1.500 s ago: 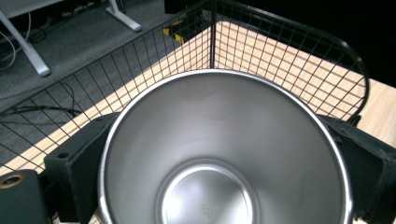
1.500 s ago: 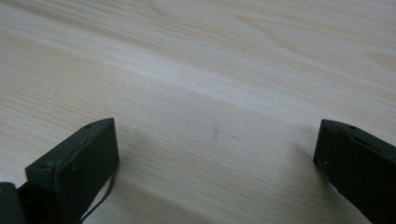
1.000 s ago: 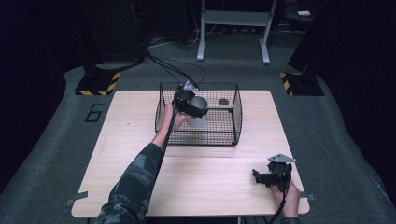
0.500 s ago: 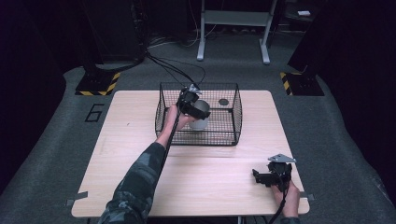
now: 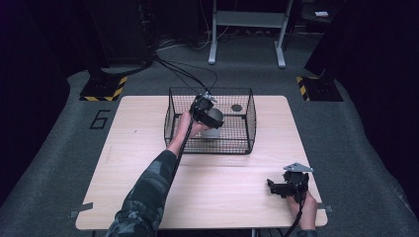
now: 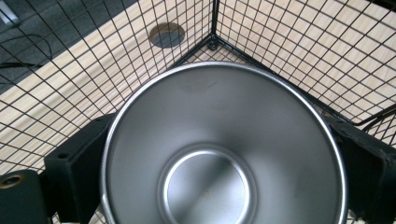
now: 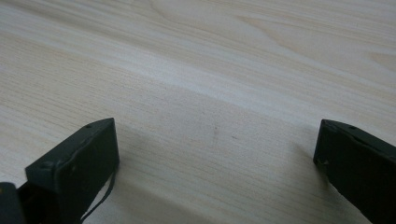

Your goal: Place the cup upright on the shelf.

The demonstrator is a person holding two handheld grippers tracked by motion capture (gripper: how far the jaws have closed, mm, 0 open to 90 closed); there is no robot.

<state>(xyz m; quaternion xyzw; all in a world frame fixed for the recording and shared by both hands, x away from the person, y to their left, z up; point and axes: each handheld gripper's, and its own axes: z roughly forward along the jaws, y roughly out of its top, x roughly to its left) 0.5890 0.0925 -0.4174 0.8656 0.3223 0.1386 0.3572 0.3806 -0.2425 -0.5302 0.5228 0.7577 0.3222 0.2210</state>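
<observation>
Steel bowl sits w/ its mouth up inside the black wire basket, which stands at the far centre of the desk. The left hand-held gripper is reaching down into the basket from the near-left, and in the left gripper view its two black jaws sit against the bowl's outer wall on either side, so it reads as clamped on the bowl. Whether the bowl's base is touching the basket floor or hanging a bit above it can't be told. A dark round disc lies on the basket floor toward the far-right corner, apart from the bowl.

The right hand-held gripper rests near the right corner of the desk on the near side, well away from the basket. Its jaws are spread wide w/ nothing between them, just bare wood grain.

Risks from here, as a judgement:
- Bowl wall is smooth and tapers, so the jaws could slide up it and the bowl could slip or tip, esp. if the grip eases at an angle.
- Bowl is wide compared w/ the basket, so a sideways move could knock the rim into the mesh or drag the light basket across the desk.
- The cable trailing over the far rim could snag on the wire.
- Setting down toward the far-right could land on the disc and leave the bowl rocking.
</observation>
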